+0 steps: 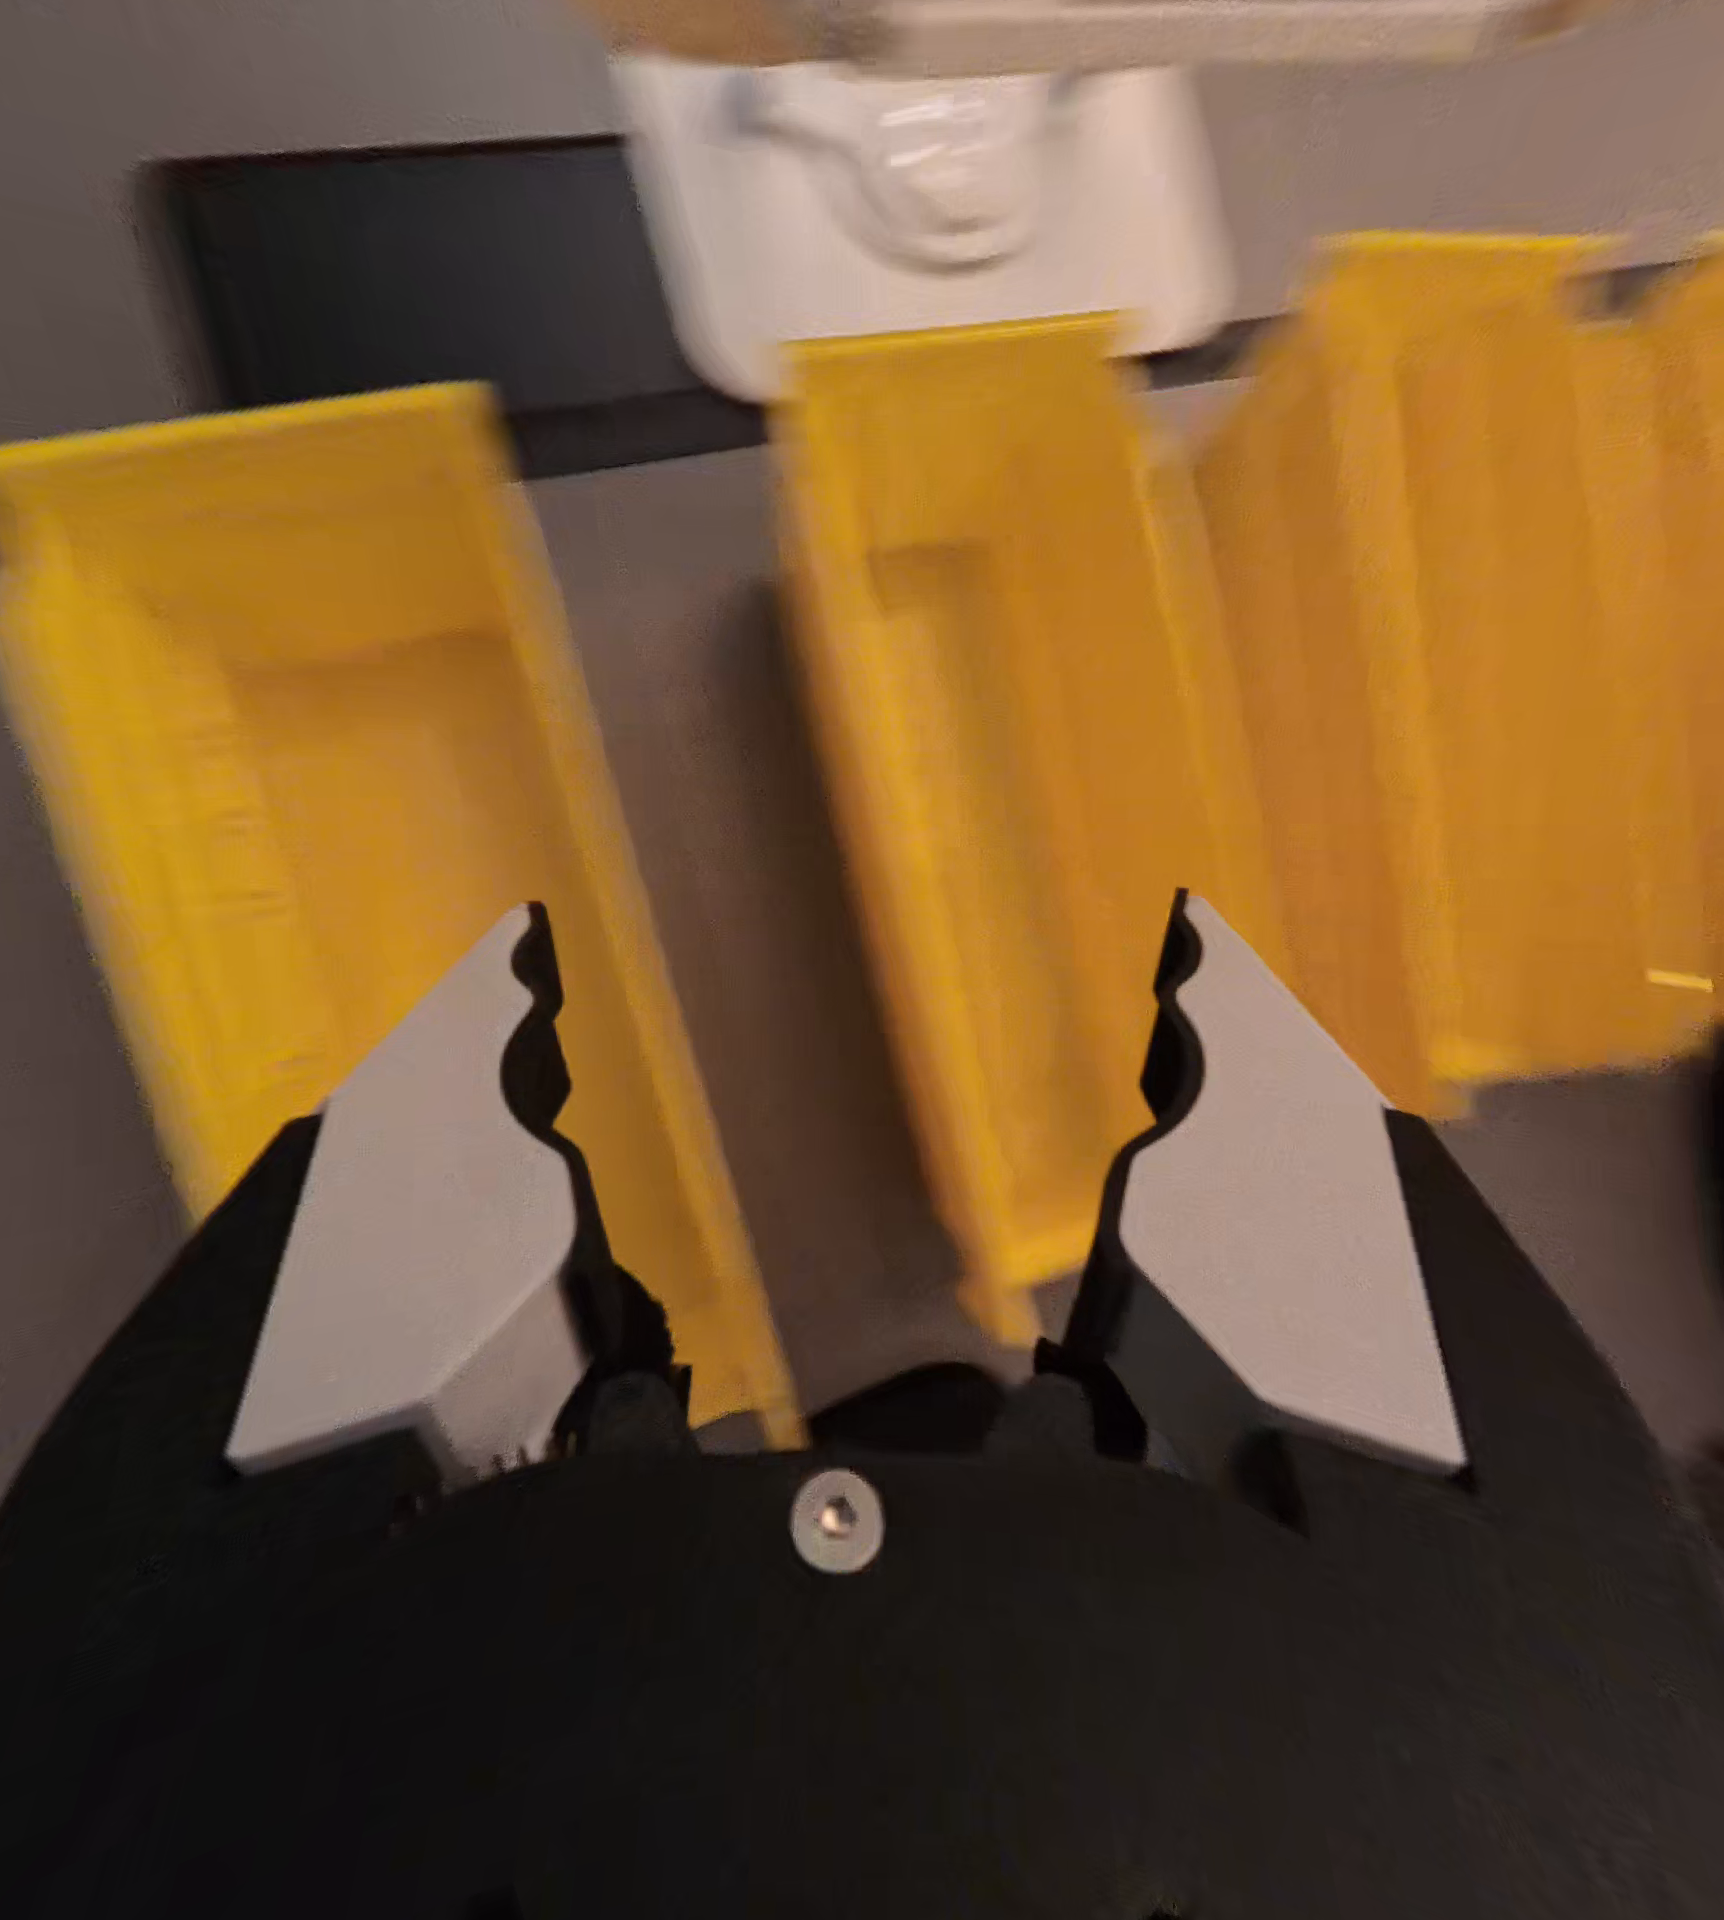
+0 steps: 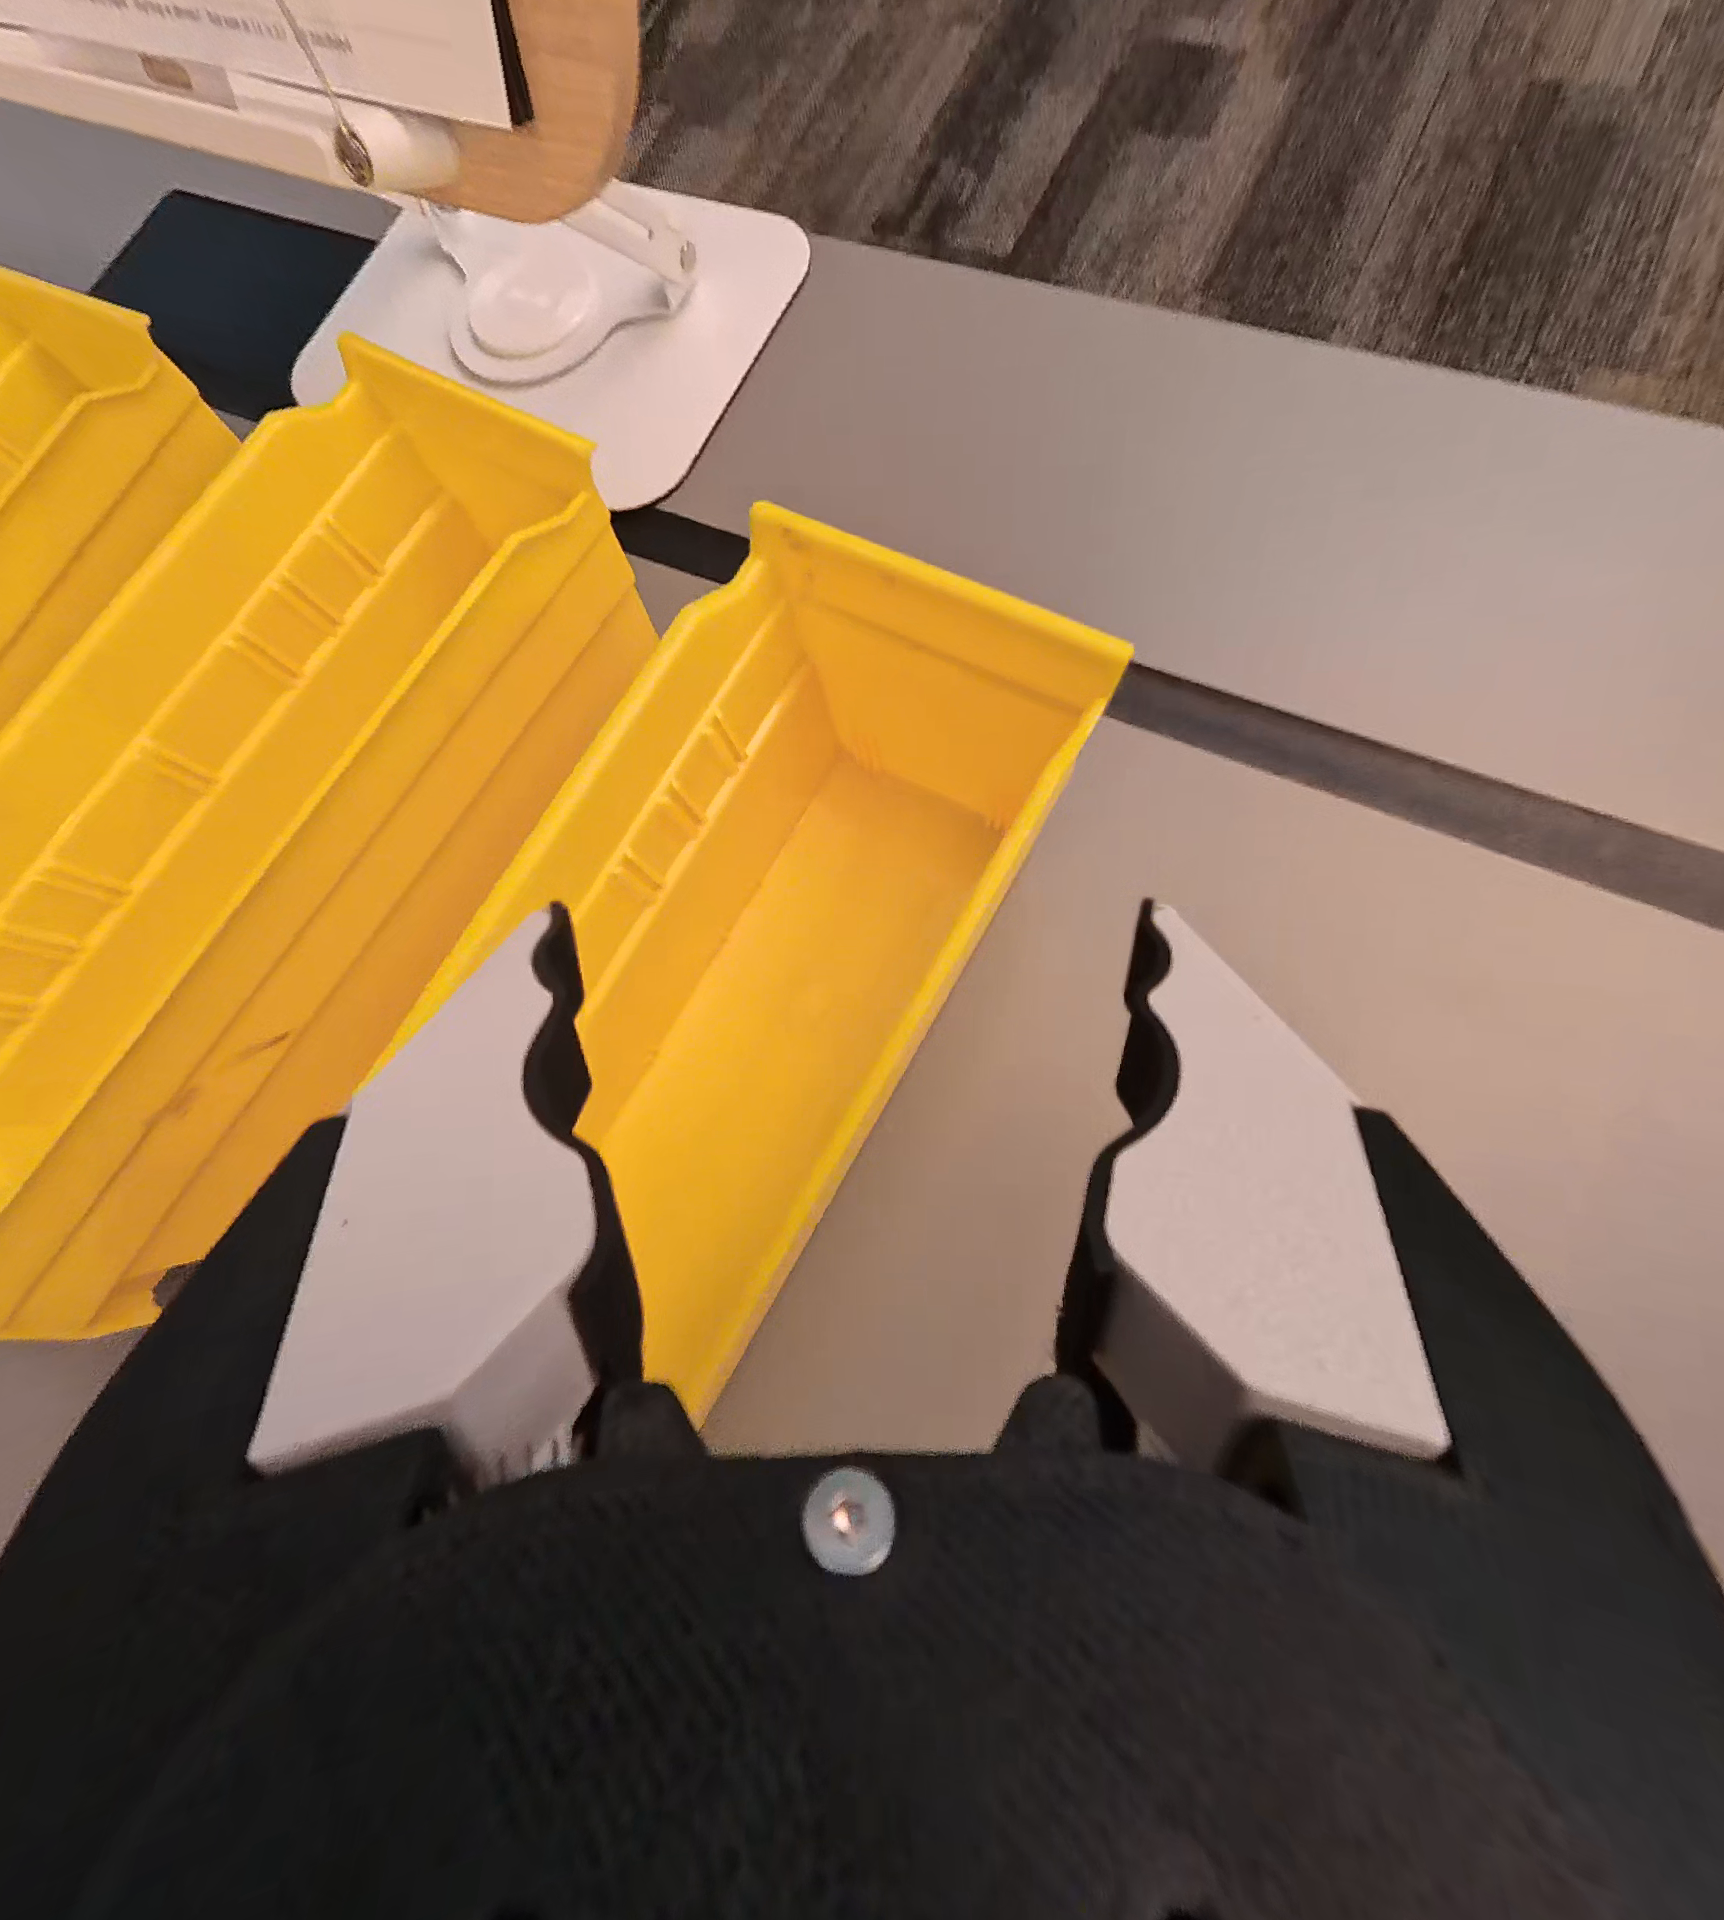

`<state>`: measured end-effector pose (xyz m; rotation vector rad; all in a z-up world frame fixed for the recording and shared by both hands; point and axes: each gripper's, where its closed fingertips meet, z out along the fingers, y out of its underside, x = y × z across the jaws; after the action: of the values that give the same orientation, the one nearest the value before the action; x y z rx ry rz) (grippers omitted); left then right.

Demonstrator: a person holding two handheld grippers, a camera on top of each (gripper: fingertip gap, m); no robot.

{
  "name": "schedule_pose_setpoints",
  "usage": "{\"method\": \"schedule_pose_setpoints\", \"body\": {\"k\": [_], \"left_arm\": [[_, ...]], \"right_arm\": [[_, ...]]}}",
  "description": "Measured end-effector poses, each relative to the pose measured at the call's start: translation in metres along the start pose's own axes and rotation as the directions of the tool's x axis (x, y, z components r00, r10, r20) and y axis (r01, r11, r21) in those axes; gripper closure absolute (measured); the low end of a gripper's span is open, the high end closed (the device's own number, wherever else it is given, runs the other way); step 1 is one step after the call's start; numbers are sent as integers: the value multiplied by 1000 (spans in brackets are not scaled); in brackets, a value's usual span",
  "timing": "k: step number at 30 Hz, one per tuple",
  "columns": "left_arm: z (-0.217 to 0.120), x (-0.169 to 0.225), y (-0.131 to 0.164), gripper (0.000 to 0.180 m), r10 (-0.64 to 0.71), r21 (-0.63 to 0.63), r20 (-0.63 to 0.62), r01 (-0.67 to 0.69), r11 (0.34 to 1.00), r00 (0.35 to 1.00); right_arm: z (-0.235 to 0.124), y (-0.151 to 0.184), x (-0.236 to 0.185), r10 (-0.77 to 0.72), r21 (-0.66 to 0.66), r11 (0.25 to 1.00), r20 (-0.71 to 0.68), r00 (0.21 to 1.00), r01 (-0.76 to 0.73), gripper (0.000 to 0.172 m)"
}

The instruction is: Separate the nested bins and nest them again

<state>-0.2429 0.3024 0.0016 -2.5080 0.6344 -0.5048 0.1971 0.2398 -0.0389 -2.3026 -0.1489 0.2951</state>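
Yellow bins lie separated on the grey table in the blurred left wrist view: one bin left, a second bin centre, more yellow at right. The left gripper hovers wide open above them, gripping nothing.

In the right wrist view, the right gripper is likewise spread wide and bare over the nearest bin, with two others alongside to its left.

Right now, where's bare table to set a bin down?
Best patch: grey table right of the rightmost yellow bin, out to the table edge by the carpet. A narrow strip lies between the two left bins. Crowded to the left: bins side by side, white stand base behind.
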Motion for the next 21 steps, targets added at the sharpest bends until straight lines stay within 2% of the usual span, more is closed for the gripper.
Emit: {"method": "schedule_pose_setpoints", "body": {"k": [2, 3, 6, 8, 10, 15, 18, 19, 21], "left_arm": [[-1, 70, 12, 74, 30, 10, -192, -29, 1000, 981], [3, 97, 22, 76, 51, -8, -232, -55, 998, 971], [27, 148, 51, 84, 138, -75, -218, -157, 985, 966], [45, 168, 62, 104, 165, -104, -192, -188, 977, 967], [61, 180, 64, 116, 153, -113, -180, -175, 978, 972], [95, 171, 68, 109, 181, -178, -18, -181, 967, 983], [106, 166, 73, 115, 195, -217, 29, -184, 959, 980], [109, 166, 78, 125, 203, -242, 28, -191, 951, 979], [114, 173, 89, 165, 207, -272, -18, -204, 941, 978]], "right_arm": [[0, 3, 2, 12, -17, 1000, 1, 1000, -12, 66], [1, 5, 2, 20, -26, 999, 4, 1000, -20, 66], [3, 14, 3, 45, -72, 996, 18, 999, -44, 67], [5, 20, 1, 80, -114, 991, 44, 996, -75, 74], [7, 24, -5, 121, -141, 984, 90, 988, -108, 80], [8, 34, -6, 144, -195, 973, 115, 983, -120, 80], [6, 29, -8, 150, -177, 976, 136, 979, -125, 81], [4, 28, -8, 151, -168, 978, 142, 978, -126, 81], [1, 25, -8, 152, -154, 980, 149, 977, -129, 81]]}}
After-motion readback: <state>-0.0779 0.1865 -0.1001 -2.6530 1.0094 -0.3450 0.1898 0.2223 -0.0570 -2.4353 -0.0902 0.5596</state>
